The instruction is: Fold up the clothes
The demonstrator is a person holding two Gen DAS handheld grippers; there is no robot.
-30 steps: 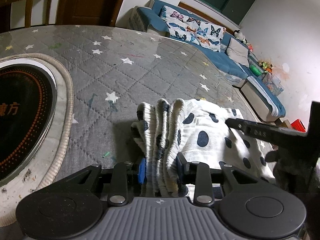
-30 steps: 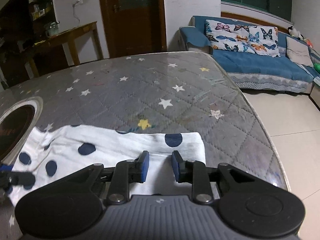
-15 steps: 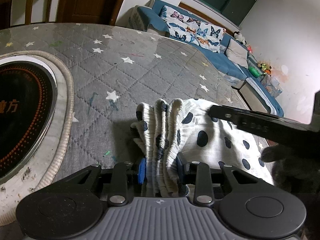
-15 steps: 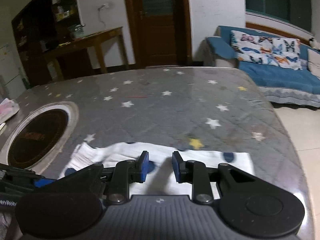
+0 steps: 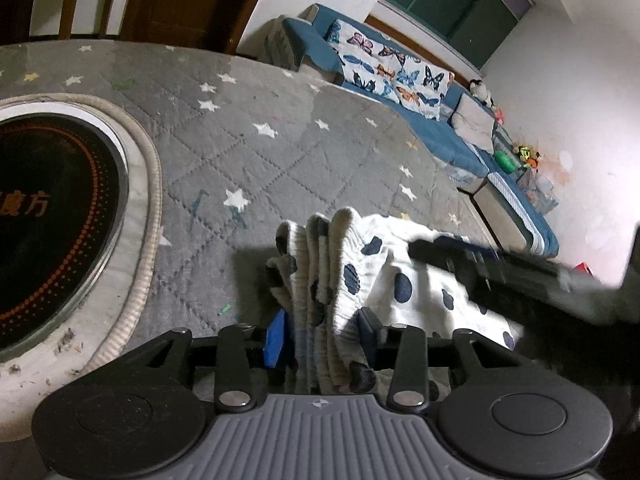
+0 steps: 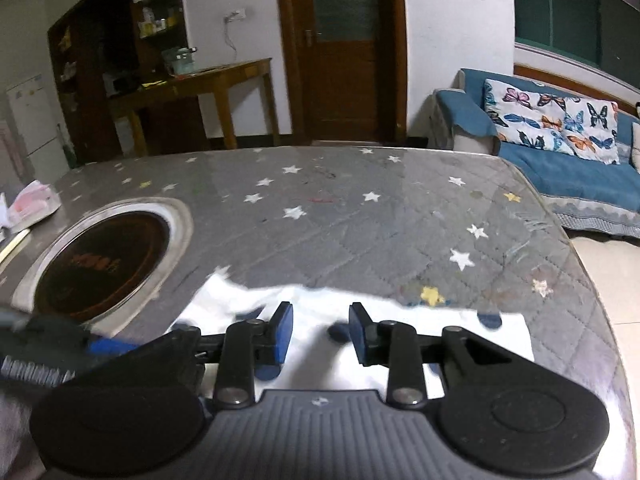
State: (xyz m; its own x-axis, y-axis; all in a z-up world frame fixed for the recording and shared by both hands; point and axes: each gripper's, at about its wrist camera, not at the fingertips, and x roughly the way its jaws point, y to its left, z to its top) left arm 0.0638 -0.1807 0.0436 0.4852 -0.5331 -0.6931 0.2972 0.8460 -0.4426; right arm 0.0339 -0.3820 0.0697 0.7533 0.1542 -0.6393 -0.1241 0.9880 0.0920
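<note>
Garment (image 5: 384, 280) white, navy-dotted, bunched in left gripper (image 5: 320, 332).

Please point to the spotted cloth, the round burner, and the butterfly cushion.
spotted cloth (image 5: 400, 280), left wrist view, flat part.
round burner (image 6: 102, 258), right wrist view, dark glass.
butterfly cushion (image 6: 548, 122), right wrist view, its front.

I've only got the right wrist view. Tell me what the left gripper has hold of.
Observer: The left gripper is shut on the spotted cloth, which is gathered into several upright pleats between its fingers.
Operator: Say where the rest of it lies.
Observer: It spreads flat on the quilted table cover to that gripper's right, away from the round cooktop.
Operator: Report my gripper from there.
Observer: The right gripper shows blurred over the flat part; I cannot tell whether it touches.
</note>
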